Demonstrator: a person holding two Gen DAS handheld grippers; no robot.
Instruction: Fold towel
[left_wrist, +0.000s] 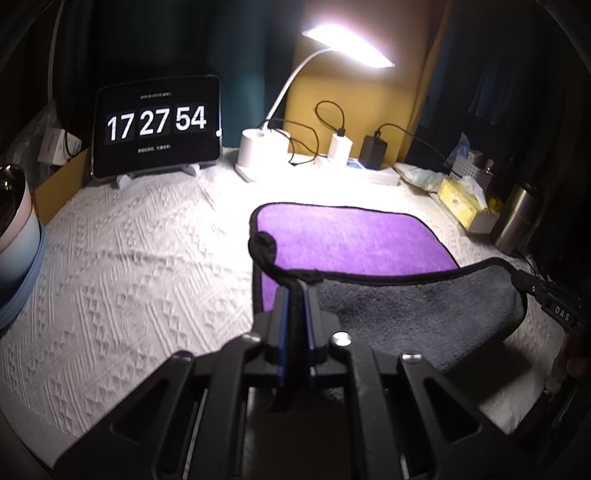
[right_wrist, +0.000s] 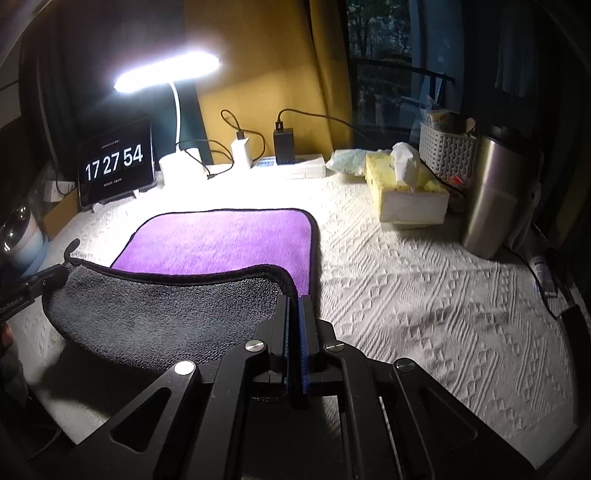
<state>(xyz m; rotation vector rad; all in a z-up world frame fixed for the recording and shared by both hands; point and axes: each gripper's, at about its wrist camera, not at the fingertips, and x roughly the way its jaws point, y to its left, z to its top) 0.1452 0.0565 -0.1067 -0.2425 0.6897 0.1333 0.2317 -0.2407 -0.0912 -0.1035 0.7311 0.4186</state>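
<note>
A towel, purple (left_wrist: 351, 240) on top and grey (left_wrist: 417, 314) beneath, lies on the white textured table cover. Its near edge is lifted and turned toward the far side, so the grey underside shows. My left gripper (left_wrist: 295, 291) is shut on the towel's near left corner. My right gripper (right_wrist: 294, 301) is shut on the near right corner of the towel (right_wrist: 221, 240). Each gripper also shows at the edge of the other's view: the right gripper (left_wrist: 532, 286) and the left gripper (right_wrist: 48, 277). The black hanging loop (left_wrist: 262, 245) sticks out at the left corner.
At the back stand a tablet clock (left_wrist: 157, 125), a lit desk lamp (left_wrist: 258, 151), chargers and a power strip (right_wrist: 291, 162). A tissue box (right_wrist: 406, 192), a white basket (right_wrist: 447, 151) and a steel flask (right_wrist: 491, 192) stand at the right. A cup (left_wrist: 18, 221) stands at the left.
</note>
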